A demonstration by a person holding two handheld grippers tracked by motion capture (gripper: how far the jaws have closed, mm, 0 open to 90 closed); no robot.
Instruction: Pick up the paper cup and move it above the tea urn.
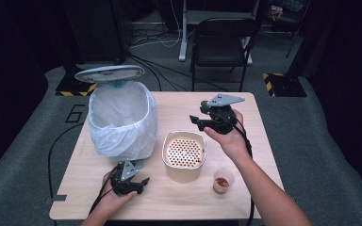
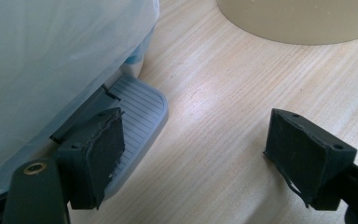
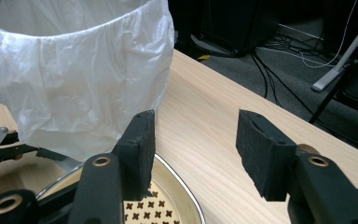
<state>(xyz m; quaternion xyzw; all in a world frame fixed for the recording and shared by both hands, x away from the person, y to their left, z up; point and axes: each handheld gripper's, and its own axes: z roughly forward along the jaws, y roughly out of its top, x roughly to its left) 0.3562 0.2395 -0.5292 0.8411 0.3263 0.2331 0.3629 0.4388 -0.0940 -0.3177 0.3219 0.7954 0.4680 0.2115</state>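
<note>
Bin (image 1: 121, 123) and strainer bowl (image 1: 184, 157) close together

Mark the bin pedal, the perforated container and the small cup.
bin pedal (image 2: 137, 109), left gripper view, ribbed top.
perforated container (image 1: 184, 152), high view, holed insert.
small cup (image 1: 222, 181), high view, reddish contents.

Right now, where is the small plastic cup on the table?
In the high view, the small plastic cup stands near the table's front edge on the right side, just right of the beige perforated container.
</note>
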